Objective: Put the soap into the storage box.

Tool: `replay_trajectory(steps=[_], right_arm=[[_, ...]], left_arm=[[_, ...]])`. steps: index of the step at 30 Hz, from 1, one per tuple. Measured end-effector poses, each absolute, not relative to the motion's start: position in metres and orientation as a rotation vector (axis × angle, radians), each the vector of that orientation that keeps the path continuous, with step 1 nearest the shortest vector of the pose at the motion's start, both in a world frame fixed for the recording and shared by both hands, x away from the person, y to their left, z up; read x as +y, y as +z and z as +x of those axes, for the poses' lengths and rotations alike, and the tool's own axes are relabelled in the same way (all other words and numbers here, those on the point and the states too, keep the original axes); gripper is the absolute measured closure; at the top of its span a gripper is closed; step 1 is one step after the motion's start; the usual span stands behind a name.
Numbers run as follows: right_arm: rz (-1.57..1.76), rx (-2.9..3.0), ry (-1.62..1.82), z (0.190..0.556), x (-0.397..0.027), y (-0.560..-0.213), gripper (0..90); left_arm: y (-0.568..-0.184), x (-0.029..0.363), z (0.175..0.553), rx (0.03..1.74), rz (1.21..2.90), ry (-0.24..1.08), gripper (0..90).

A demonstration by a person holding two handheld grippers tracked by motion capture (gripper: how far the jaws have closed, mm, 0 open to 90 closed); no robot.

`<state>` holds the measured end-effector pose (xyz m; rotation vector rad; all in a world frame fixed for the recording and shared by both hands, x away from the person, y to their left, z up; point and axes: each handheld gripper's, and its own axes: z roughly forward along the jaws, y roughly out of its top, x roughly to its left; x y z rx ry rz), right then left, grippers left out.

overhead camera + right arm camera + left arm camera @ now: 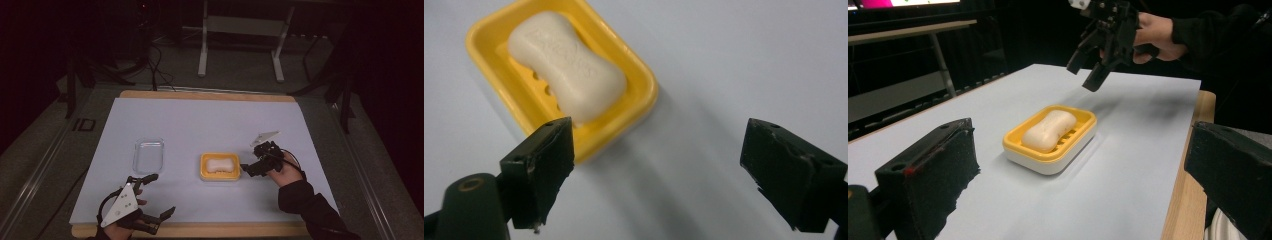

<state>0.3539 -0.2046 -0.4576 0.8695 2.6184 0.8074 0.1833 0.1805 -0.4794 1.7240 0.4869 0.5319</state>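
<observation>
A yellow soap dish (206, 174) sits mid-table with a white soap bar (220, 164) lying in it. A person's right hand holds my right gripper (247, 169) just right of the dish, a little above the sheet, open and holding nothing. In the right gripper view the soap (566, 65) and the dish (644, 100) lie ahead of the spread jaws of my right gripper (659, 135), to their left. My left gripper (160, 196) hovers open near the front left edge. The left gripper view looks past it (1078, 145) to the dish (1048, 162), the soap (1048, 130) and the right gripper (1083, 76).
A clear plastic lid (148, 155) lies flat on the white sheet (200, 120), left of the dish. The sheet covers a wooden table (200, 229) whose edge shows at front and back. A metal stand (240, 40) and cables are on the dark floor beyond.
</observation>
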Motion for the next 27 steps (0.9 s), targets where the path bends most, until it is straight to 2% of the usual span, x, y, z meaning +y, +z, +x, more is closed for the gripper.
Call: replay_trajectory(steps=[27], right_arm=[[1.063,2.443,0.904,0.313,-0.243,-0.473,11.5]], left_arm=[[-0.479,0.179,0.182,0.484,1.736,0.532,0.8]])
